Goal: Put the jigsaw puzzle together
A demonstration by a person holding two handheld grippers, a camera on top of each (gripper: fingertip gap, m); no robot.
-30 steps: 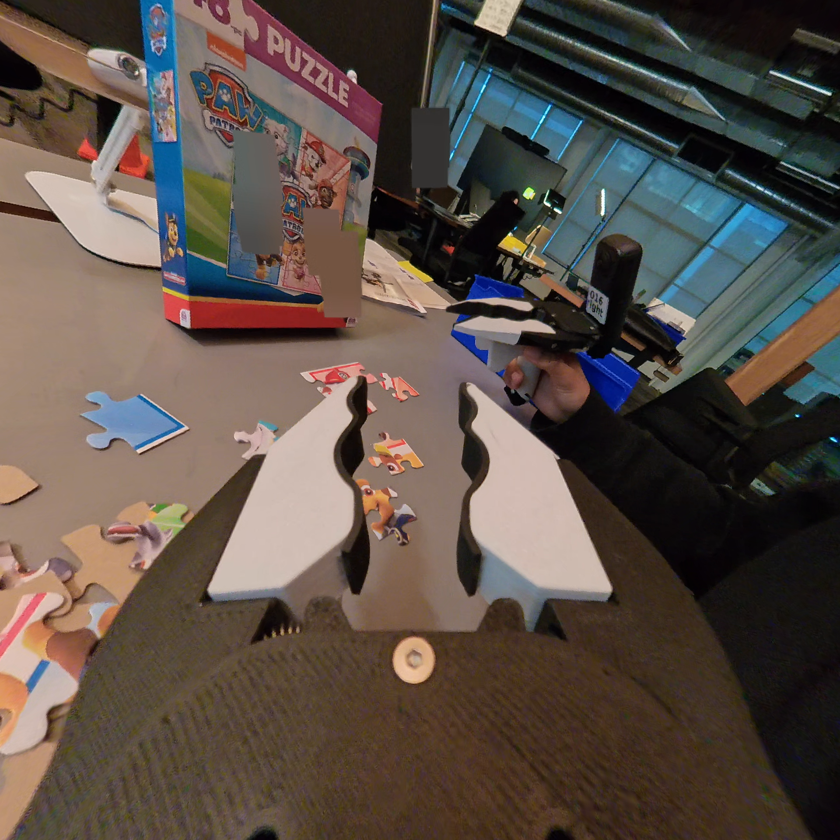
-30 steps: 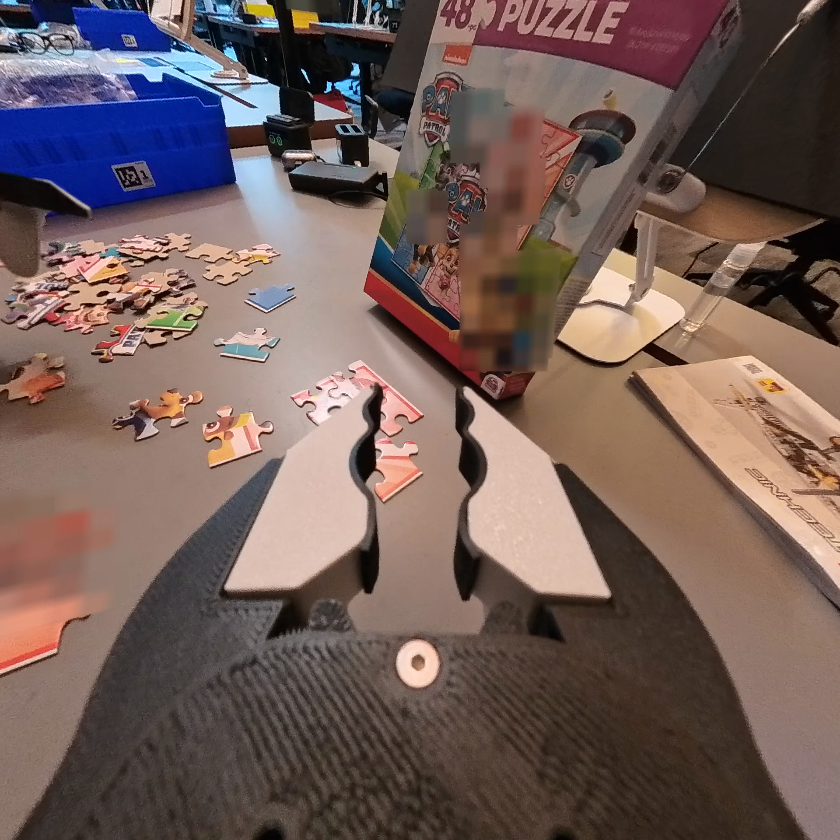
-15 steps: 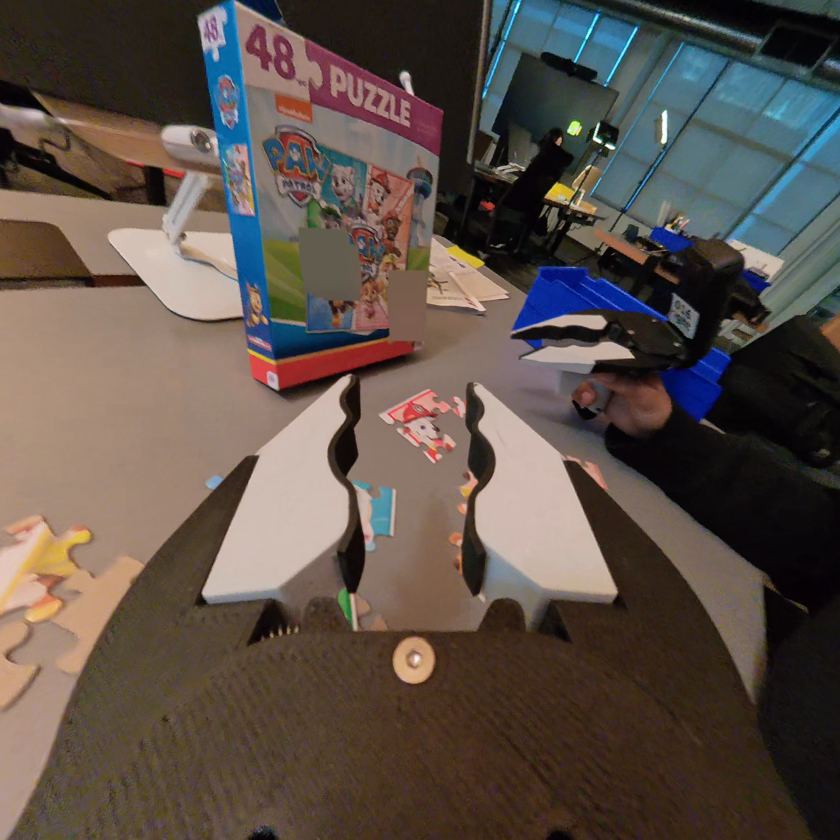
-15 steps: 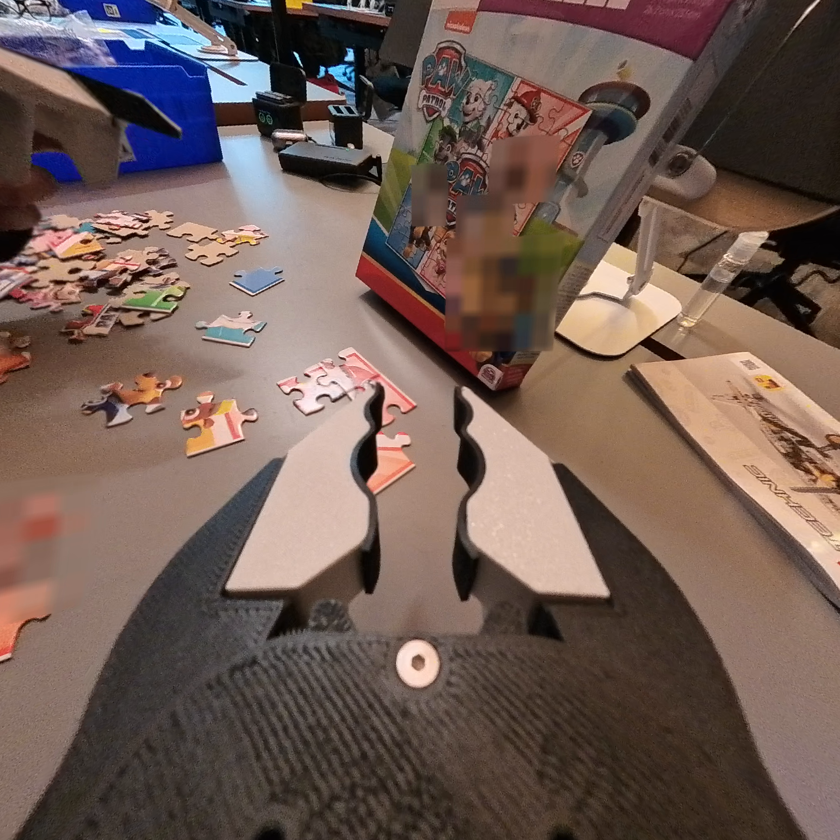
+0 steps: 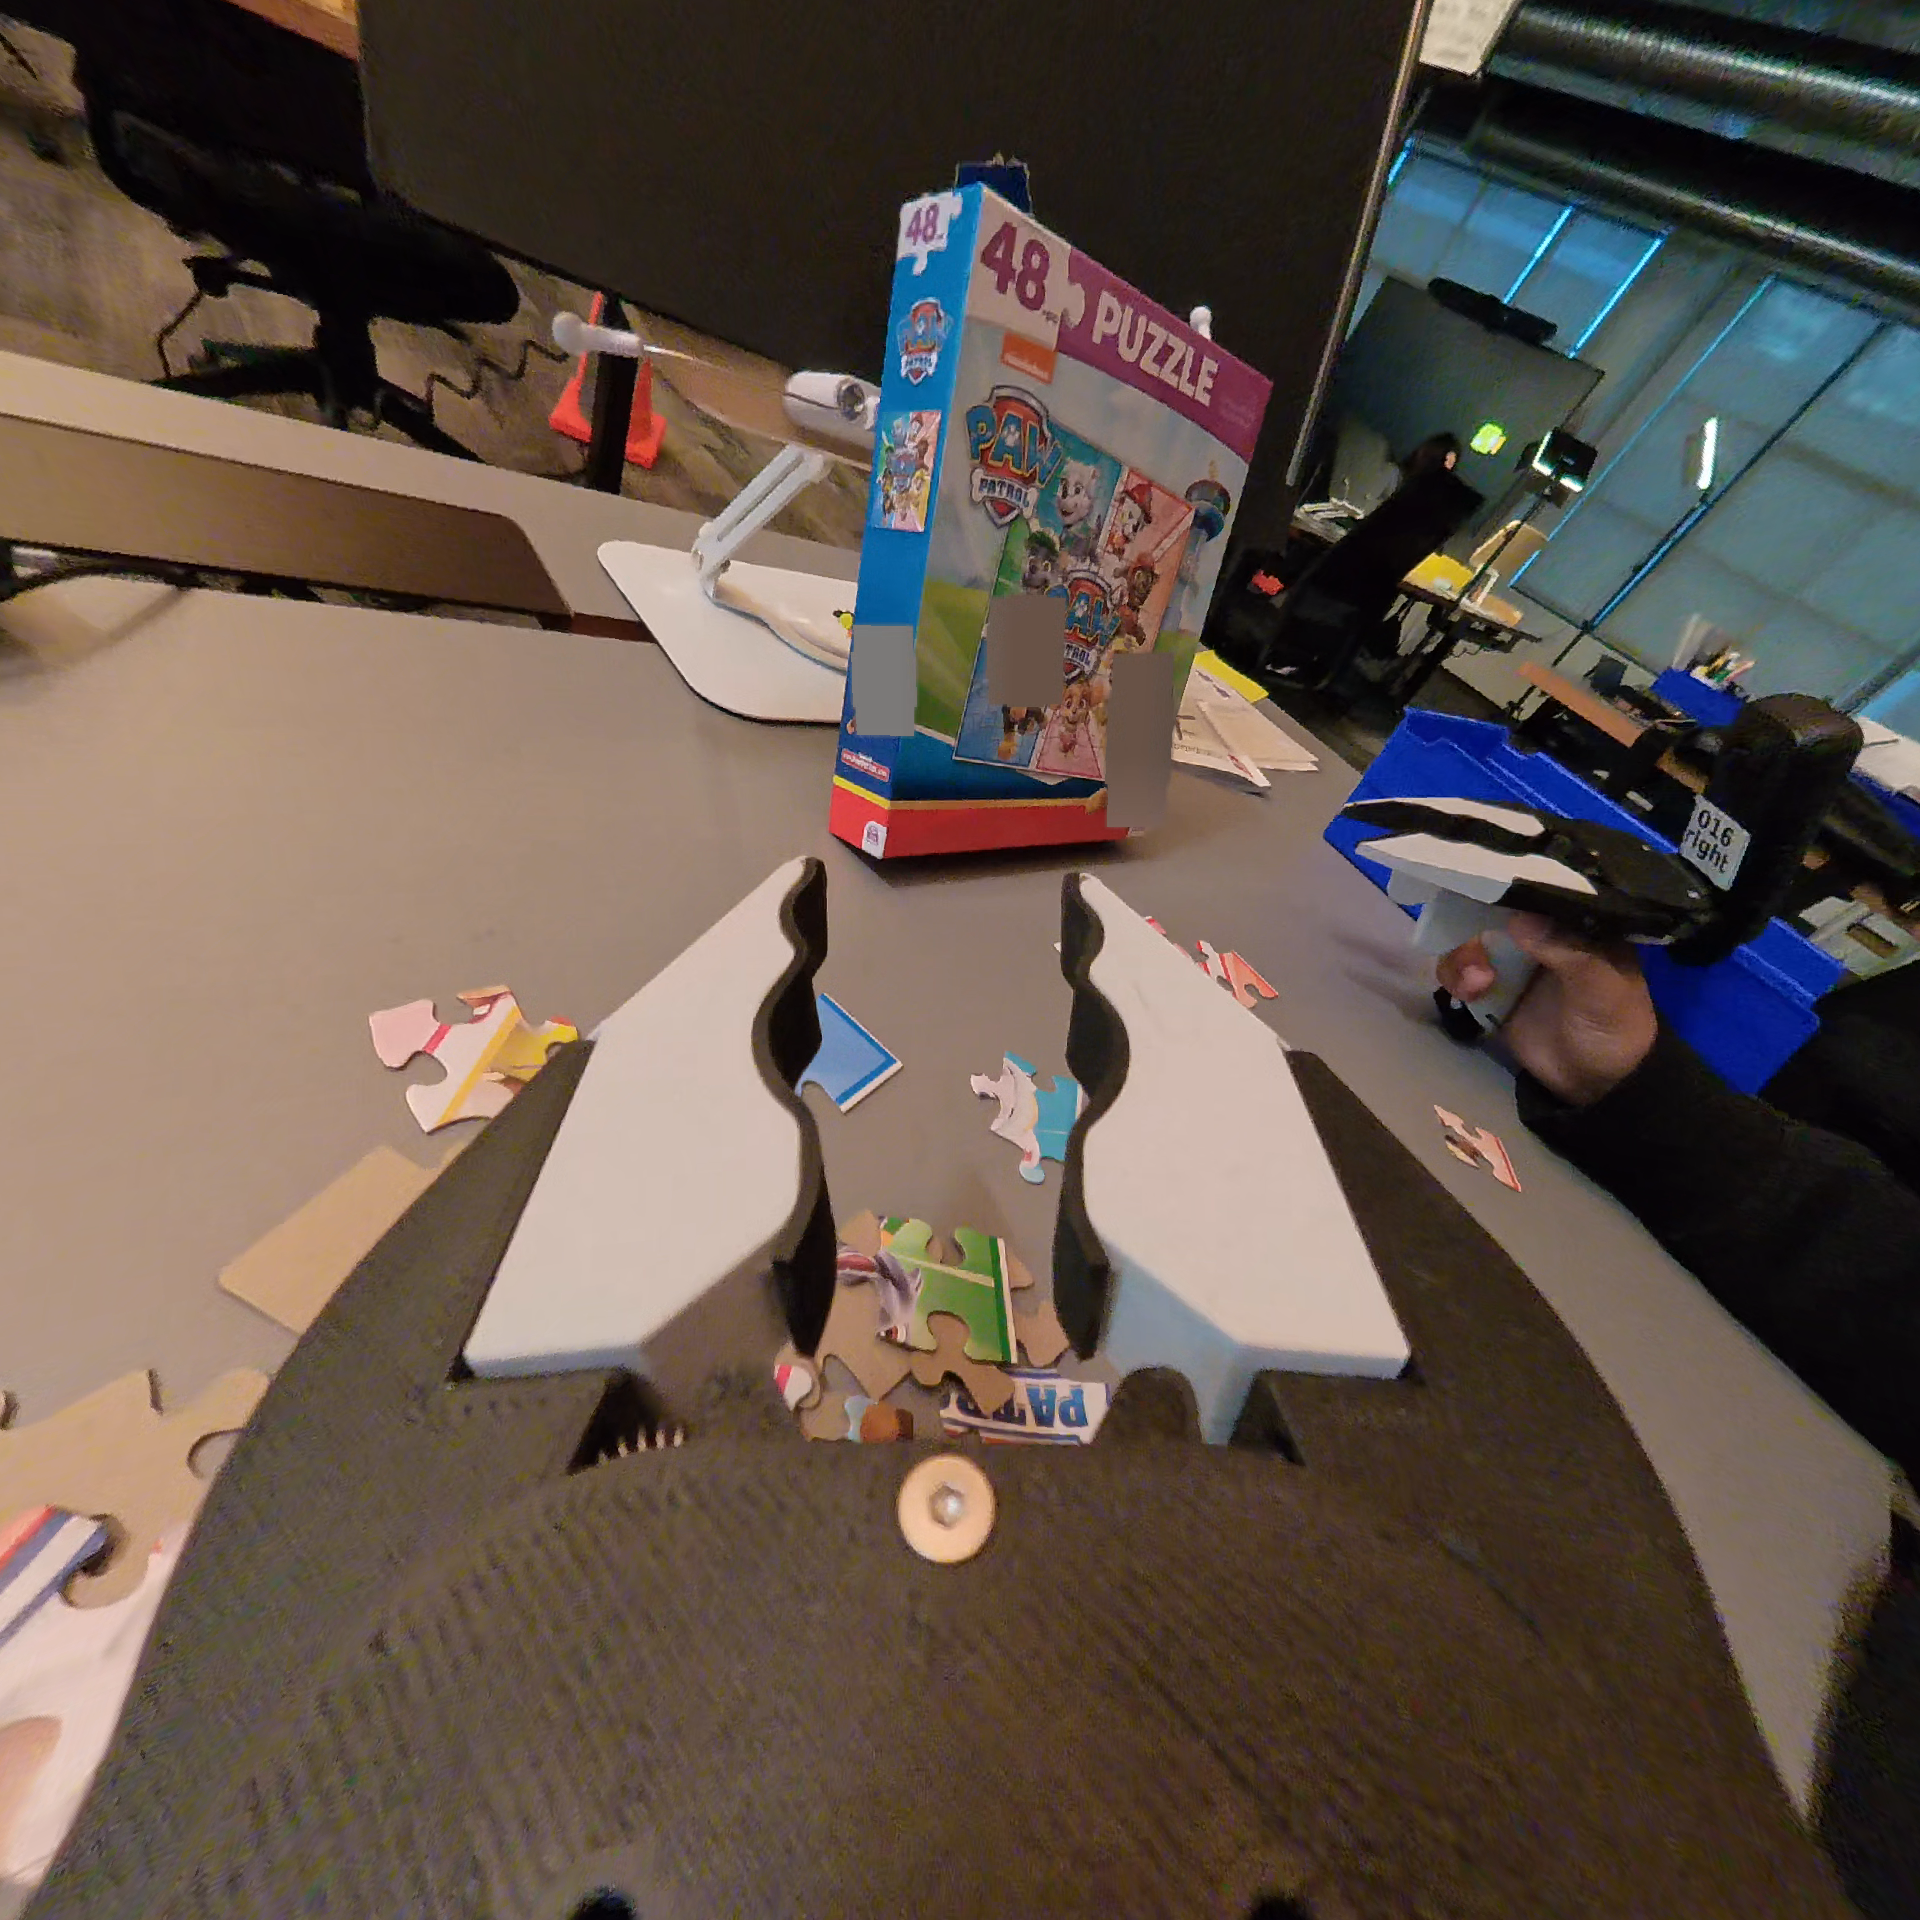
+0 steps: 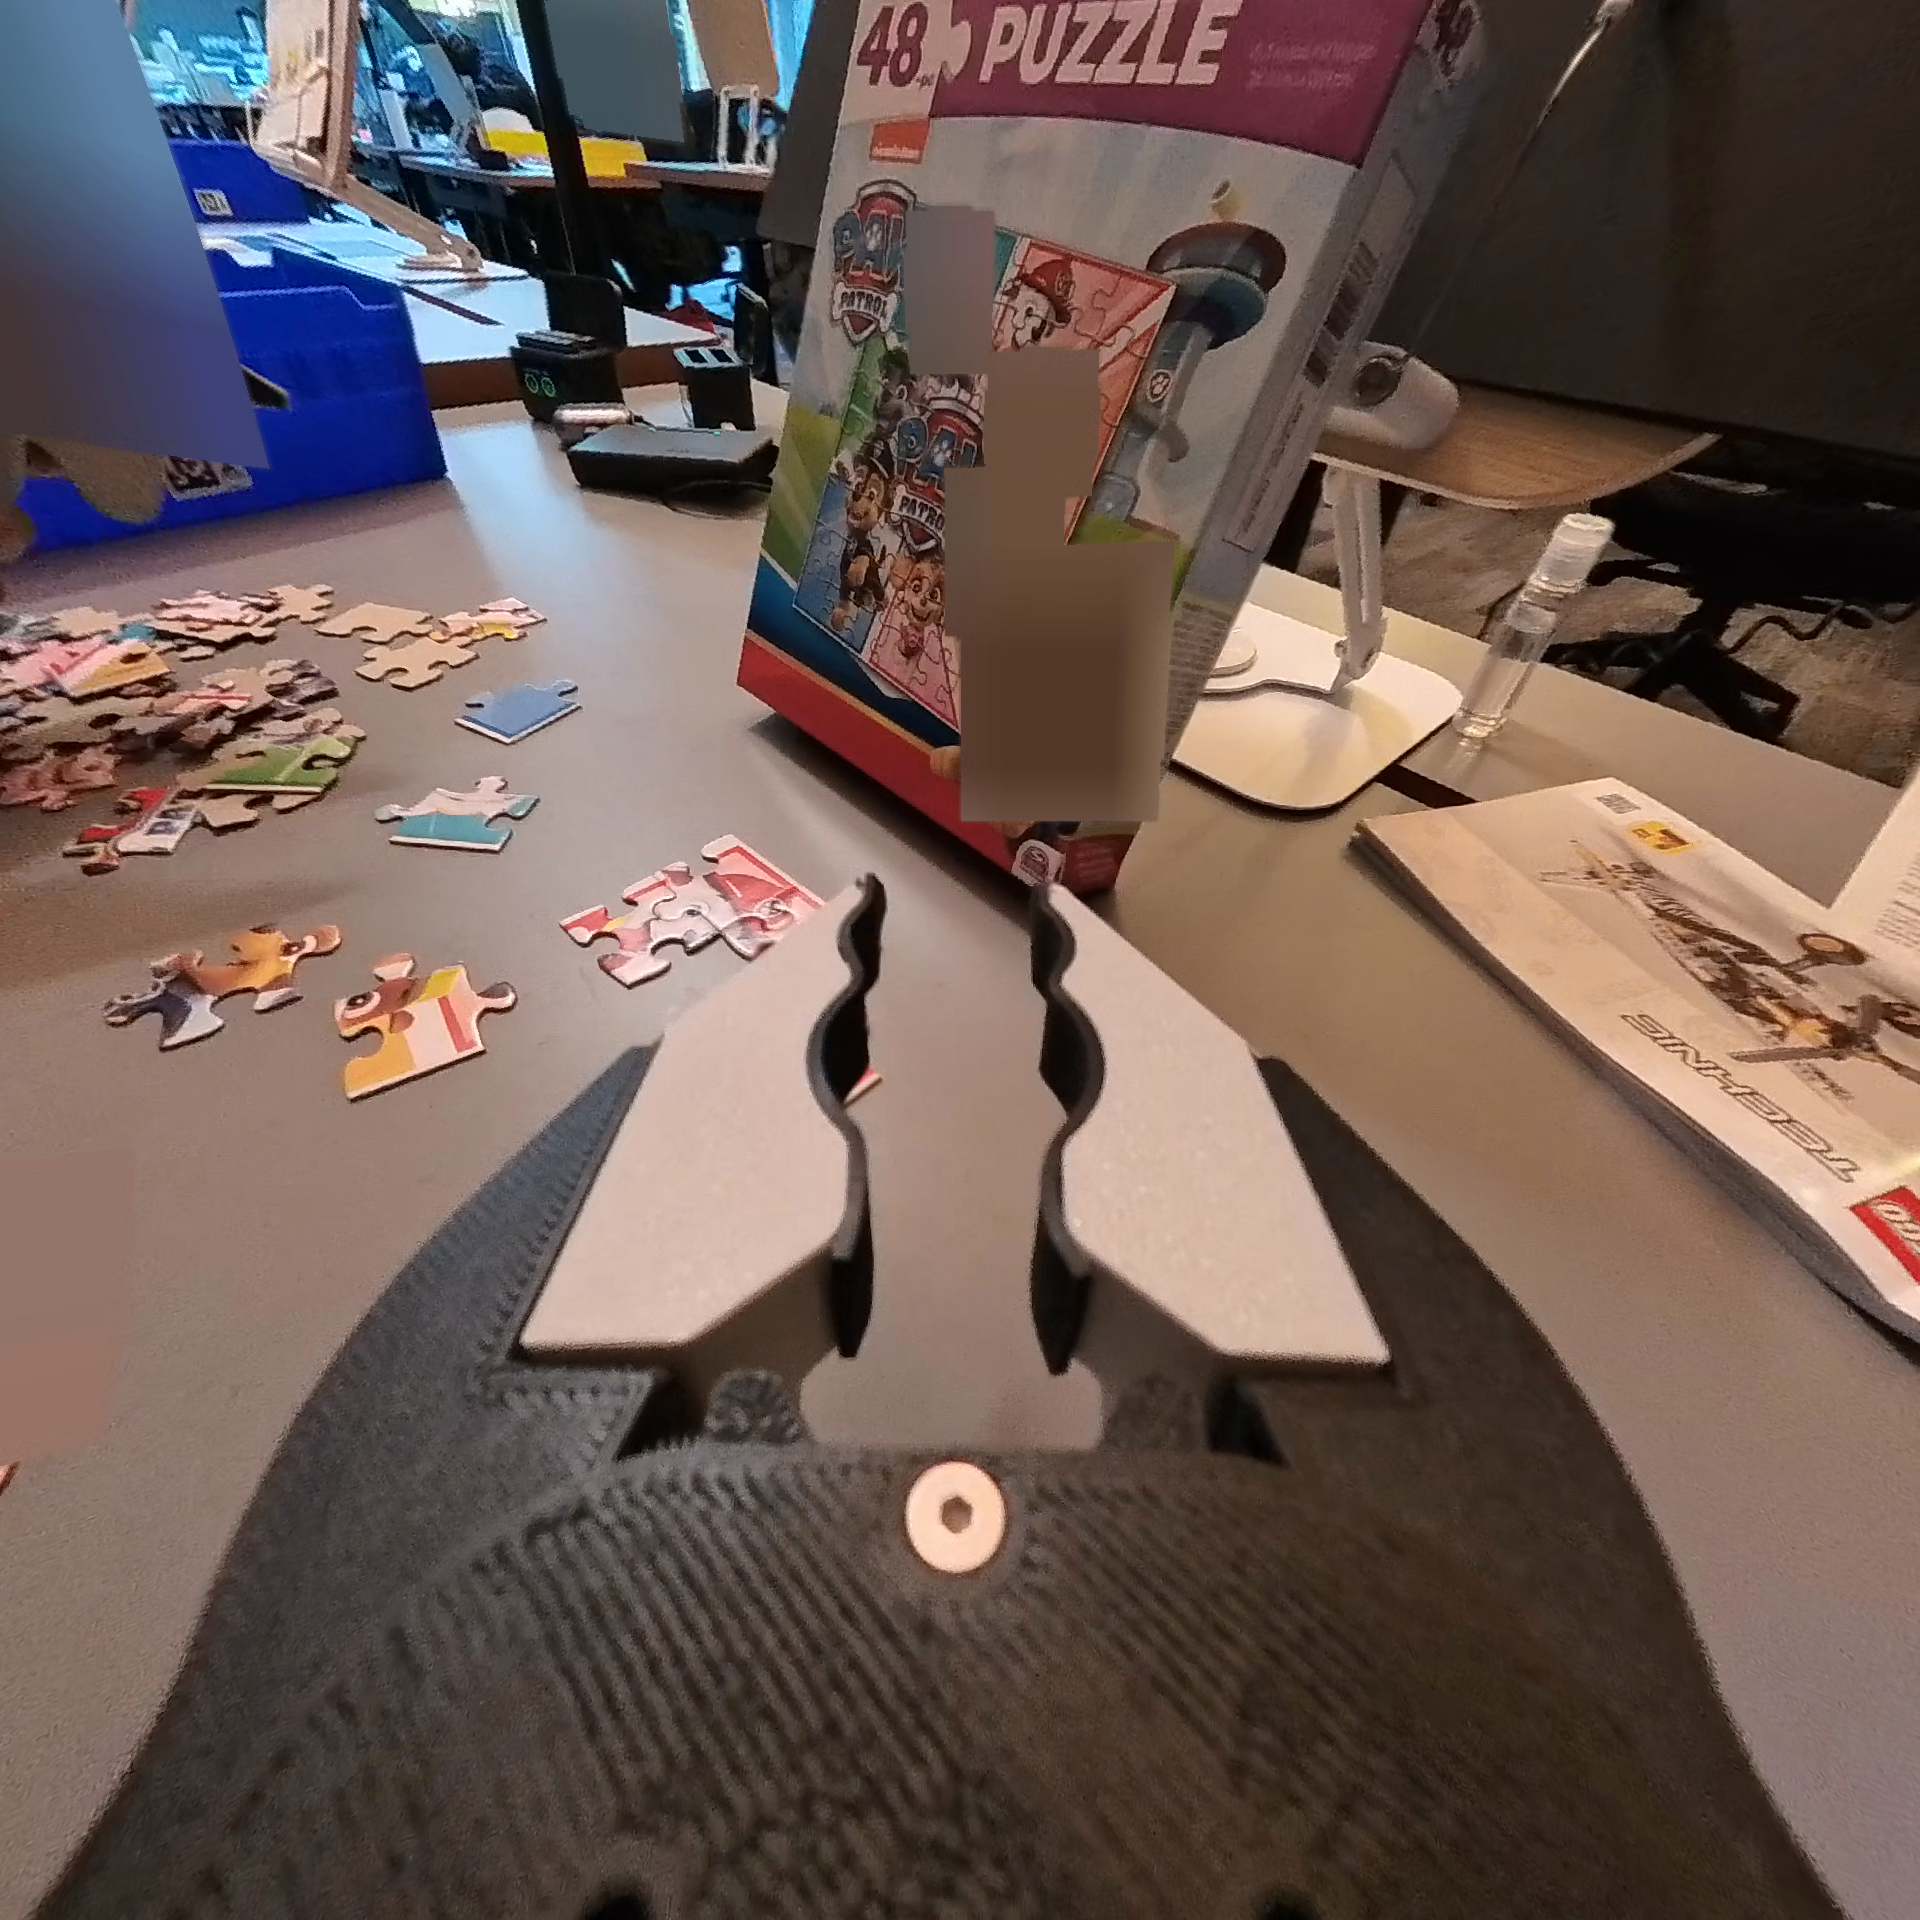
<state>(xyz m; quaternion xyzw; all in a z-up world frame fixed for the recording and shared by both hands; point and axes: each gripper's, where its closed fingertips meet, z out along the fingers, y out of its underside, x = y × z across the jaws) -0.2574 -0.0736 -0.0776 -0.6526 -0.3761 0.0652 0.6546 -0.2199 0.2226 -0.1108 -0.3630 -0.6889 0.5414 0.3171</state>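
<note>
My left gripper [image 5: 943, 883] is open and empty above the grey table [image 5: 312, 831]. Under it lie a blue puzzle piece [image 5: 852, 1049], a white and teal piece [image 5: 1023, 1101] and a small heap with a green piece [image 5: 951, 1299]. My right gripper [image 6: 956, 899] is open with a narrower gap and holds nothing. A red piece [image 6: 857, 1086] lies on the table under its left finger, and joined red and white pieces [image 6: 696, 914] lie just to its left. The upright puzzle box [image 6: 1039, 416] stands right ahead of it. The right gripper also shows in the left wrist view [image 5: 1455, 842], held by a hand.
Loose pieces are spread at the left [image 6: 156, 707]. A blue bin [image 6: 312, 343], black chargers [image 6: 665, 457], a white stand [image 6: 1330, 717], a small clear bottle [image 6: 1517, 644] and a booklet [image 6: 1662, 987] ring the box. The puzzle box shows in the left wrist view too [image 5: 1039, 582]. About 30 cm separates my left fingertips from my right.
My left gripper has swung from the red pieces to the blue piece and the green heap, with its jaws a little wider. My right gripper has narrowed slightly and moved right, off the red pieces.
</note>
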